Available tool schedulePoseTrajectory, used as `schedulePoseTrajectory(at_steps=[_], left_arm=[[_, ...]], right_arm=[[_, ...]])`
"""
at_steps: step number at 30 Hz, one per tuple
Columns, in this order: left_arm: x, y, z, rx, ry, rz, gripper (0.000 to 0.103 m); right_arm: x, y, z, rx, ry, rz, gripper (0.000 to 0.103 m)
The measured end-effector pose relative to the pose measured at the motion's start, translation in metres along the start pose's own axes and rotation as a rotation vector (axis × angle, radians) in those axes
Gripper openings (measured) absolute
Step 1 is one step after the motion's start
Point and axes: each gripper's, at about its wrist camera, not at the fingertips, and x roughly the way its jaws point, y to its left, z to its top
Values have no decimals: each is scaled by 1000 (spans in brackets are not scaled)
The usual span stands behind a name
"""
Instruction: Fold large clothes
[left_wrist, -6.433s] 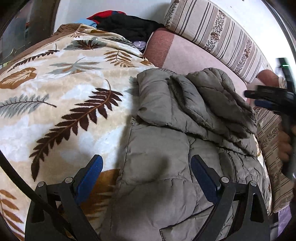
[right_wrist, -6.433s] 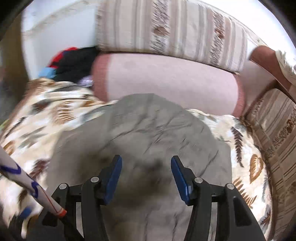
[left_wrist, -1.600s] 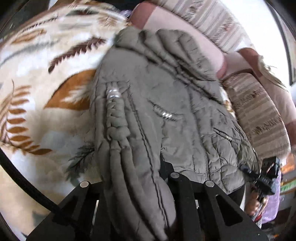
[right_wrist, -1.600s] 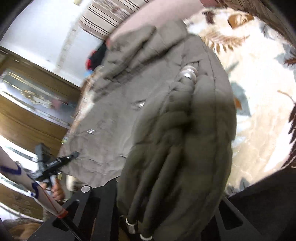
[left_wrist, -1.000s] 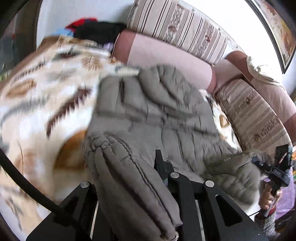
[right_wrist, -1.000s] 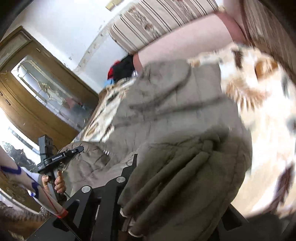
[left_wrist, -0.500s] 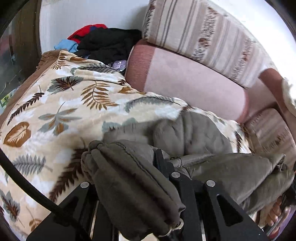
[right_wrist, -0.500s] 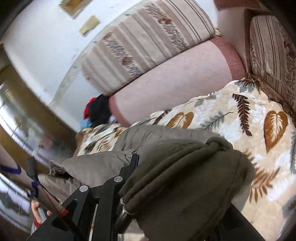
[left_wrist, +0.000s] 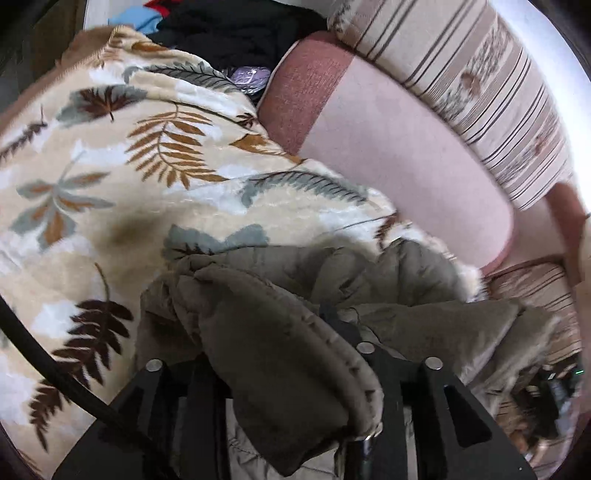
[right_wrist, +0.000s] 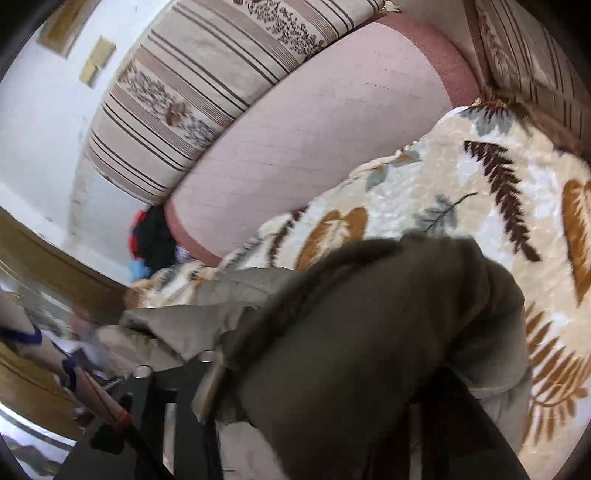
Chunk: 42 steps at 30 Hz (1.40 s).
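Note:
An olive-grey padded jacket (left_wrist: 388, 288) hangs bunched between my two grippers over the leaf-patterned blanket (left_wrist: 110, 177). My left gripper (left_wrist: 291, 373) is shut on a thick bunched edge of the jacket; the cloth covers its fingertips. My right gripper (right_wrist: 325, 373) is shut on another bunched edge of the jacket (right_wrist: 369, 332), which drapes over its fingers and hides them. The stretch of jacket between the grippers sags in folds near the blanket's front.
A pink sofa back cushion (left_wrist: 399, 147) and striped cushions (left_wrist: 498, 92) stand behind the blanket. A pile of black, red and blue clothes (left_wrist: 221, 29) lies at the far left corner. A wooden cabinet (right_wrist: 55, 280) stands to the left.
Both grippers took hold of the jacket's edges, lifted it off the blanket and drew it toward the front. The blanket's middle now lies bare.

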Motion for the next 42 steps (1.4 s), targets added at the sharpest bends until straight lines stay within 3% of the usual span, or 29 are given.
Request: schedulePoseTrajectory(at_steps=[1,3,5,9,12,15,19,22,25,27,33,42], left_arm=[[-6,3,-1,-22,-2,-43,38],[-16,8,-2,-68,-11,-126,60],[-29,8,-5,-112,-38,-195,75],[-53,-8,-9,-89,-69,-259,81],[-63,-34,-20,8,-87,-200,81],[-55,-79,-41,205,-85,-81,81],[-24,-137,-76,448,-69,20,81],[7,-161,-83,540,-63,54,81],[46,-162,-69,537,-54,137,82],[72,-156,-53,504,-31,154,92],[123,-153,-10,479,9,173,103],[162,-152,19,458,10,142,103]], right_arm=[[-5,0,0,4,-16,15,70],[-20,5,-1,-9,-72,26,90],[-32,15,-4,-56,-120,19,92],[-43,38,-18,-193,-139,-57,93],[-38,49,-41,-314,-122,-131,93],[-16,54,-66,-450,-89,-240,93],[18,50,-91,-586,-59,-369,93],[37,39,-94,-603,-56,-408,93],[50,28,-83,-571,-61,-410,93],[59,23,-73,-552,-56,-409,93],[96,12,-31,-525,-36,-424,95],[143,-15,13,-413,24,-379,101]])
